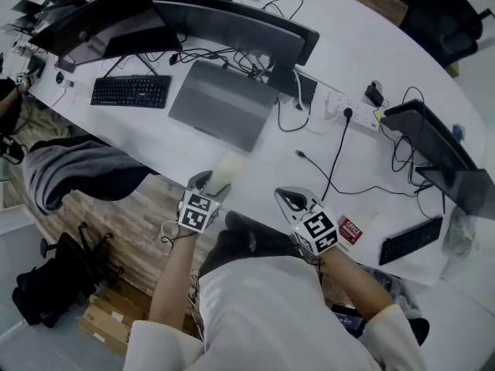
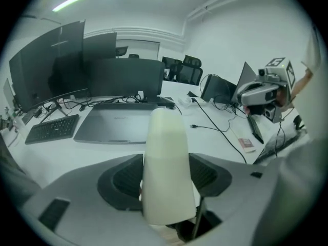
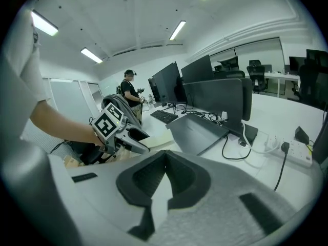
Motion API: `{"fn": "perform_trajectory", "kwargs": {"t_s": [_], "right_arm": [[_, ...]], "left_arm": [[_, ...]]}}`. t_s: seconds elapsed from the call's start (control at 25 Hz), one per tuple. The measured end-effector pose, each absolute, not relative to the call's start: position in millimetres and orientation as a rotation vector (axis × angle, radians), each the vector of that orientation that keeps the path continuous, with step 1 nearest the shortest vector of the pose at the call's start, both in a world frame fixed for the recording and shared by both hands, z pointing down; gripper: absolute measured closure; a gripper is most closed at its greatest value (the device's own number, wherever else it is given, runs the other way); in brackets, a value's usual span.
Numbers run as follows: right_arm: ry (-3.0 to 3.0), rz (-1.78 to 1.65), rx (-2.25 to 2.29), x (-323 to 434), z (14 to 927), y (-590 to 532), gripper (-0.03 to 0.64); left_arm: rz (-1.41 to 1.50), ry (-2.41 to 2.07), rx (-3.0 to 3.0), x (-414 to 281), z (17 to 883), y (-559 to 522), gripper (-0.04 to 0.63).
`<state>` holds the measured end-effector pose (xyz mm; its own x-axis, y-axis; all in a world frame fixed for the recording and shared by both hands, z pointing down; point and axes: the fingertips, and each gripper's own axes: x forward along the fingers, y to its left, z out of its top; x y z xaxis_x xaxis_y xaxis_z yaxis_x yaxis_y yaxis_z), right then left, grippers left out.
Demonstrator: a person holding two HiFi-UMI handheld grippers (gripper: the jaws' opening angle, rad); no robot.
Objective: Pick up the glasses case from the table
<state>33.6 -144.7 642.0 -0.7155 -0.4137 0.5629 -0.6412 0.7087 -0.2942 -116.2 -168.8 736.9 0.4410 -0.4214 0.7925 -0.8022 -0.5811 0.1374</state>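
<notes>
The left gripper (image 1: 207, 185) is closed on the cream-white, smooth, rounded hard-shell glasses case (image 2: 166, 163). Its 2 jaws stand wide, 1 ribbed dark pad pressed to each long side. The case stands up out of the jaws, gripped at its lower end, so most of its length sticks out beyond the pads. It seems to be held clear above the near edge of the white table (image 2: 220, 137), though no view shows the gap plainly.

The right gripper (image 3: 164, 158) has its jaws brought together at the tips with nothing between them.

I judge the case light and stiff, with a glossy shell that could slip between the pads. Its curved sides give little flat contact. A hold across the middle of its narrow width would steady it better than this low one, where the free end could swing.

Only the left gripper view shows the pads on the case; the head view blurs it to a pale smear. The right gripper view shows the case from the side, jutting from the left gripper toward the closed grey laptop (image 1: 224, 103). The head view alone takes in both grippers and the small red card (image 1: 349, 230) near the table edge.
</notes>
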Motion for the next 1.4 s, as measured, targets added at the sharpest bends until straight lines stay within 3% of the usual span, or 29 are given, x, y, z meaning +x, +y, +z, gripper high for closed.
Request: {"fn": "perform_trajectory", "kwargs": {"t_s": [1.4], "right_arm": [[-2.308,0.584,1.485,19.8,543.0,-105.4,0.618]], "left_arm": [[0.669,-0.976,2.504,-180.6,571.6,-201.6,0.324]]}}
